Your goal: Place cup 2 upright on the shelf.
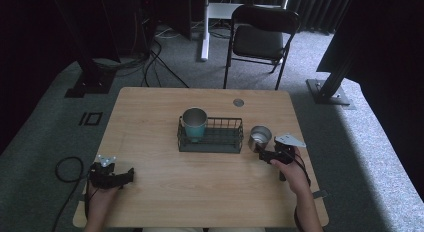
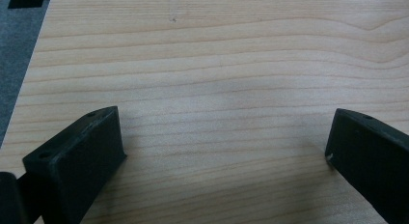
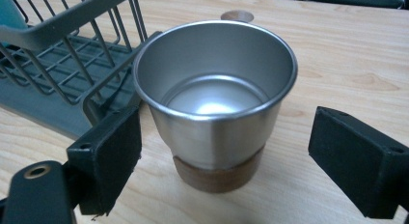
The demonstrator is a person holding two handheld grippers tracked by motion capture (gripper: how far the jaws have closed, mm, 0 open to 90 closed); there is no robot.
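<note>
Beside the wire basket (image 1: 210, 135), the steel cup (image 3: 215, 101) stands upright between the right gripper (image 3: 224, 161) and its spread fingers, untouched. Danger: one finger nudges early, tipping it against the basket. Left gripper (image 2: 224, 156), fingers spread, idles over bare tabletop (image 2: 217, 64).

Steel cup (image 3: 215, 103) w/ brown base, upright, empty, just beside wire basket (image 3: 62, 64)

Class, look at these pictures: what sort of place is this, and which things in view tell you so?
Probably a lab or studio set up for recording, not a home: dark curtains enclose the carpeted space, cables trail over the floor between metal stands, and a lone folding chair sits behind the bare wooden table.
</note>
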